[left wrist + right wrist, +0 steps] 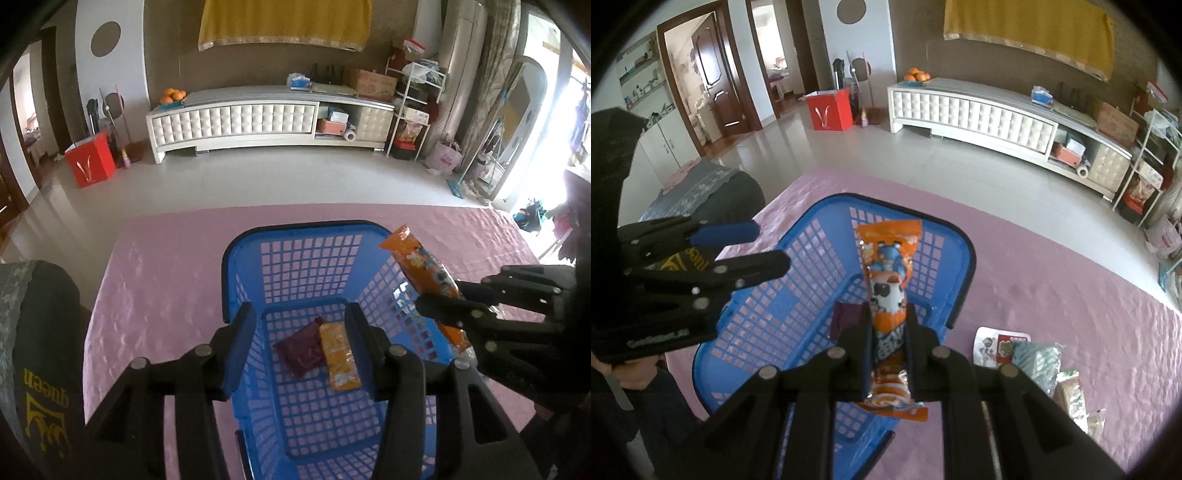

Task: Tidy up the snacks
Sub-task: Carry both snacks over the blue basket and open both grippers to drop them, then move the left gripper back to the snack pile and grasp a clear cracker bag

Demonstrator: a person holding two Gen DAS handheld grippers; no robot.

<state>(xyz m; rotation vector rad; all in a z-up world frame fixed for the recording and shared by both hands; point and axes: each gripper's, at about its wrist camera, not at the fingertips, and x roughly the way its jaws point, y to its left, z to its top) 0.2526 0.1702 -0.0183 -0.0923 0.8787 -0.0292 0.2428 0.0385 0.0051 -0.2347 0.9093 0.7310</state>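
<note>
Gripping an orange snack packet (888, 295) in the right tool (888, 314), over the blue basket (798, 310), left tool (299, 332) released

Red box (90, 161); white cabinet (236, 122); oranges (916, 75)

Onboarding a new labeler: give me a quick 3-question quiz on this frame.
1. True or false: the left claw is shut on a packet.
2. What does the right claw hold?
3. How many packets lie in the blue basket? A) none B) two C) four

Key:
1. False: open, empty.
2. The orange snack stick, above the basket.
3. B: the purple packet and the yellow packet.
</note>
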